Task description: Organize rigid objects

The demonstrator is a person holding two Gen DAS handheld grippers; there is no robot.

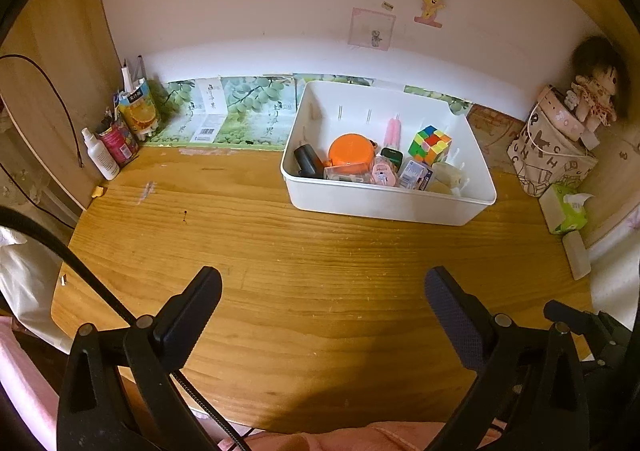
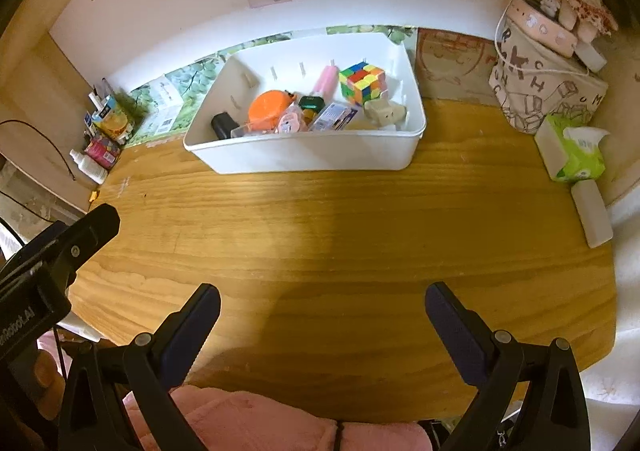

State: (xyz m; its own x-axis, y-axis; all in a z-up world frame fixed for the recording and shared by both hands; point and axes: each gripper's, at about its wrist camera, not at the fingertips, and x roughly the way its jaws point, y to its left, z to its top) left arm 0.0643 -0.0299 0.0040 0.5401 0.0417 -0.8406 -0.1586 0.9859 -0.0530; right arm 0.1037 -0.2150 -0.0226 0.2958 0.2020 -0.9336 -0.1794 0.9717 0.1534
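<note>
Everything's in the white bin [image 2: 304,155] at the worktop's [image 2: 320,243] back edge: cube [image 2: 362,81], orange tub [image 2: 269,112], small boxes, all light, stiff, slick; take them by flat sides. Left tool [image 1: 322,291] and right tool [image 2: 322,309] gape wide, empty.

Two wrist fisheye views, each looking steeply down and forward between its own fingers from the near edge of the wooden desk [image 1: 280,251]. Shared: desk, white bin [image 1: 384,207] [image 2: 312,155], back wall.
</note>
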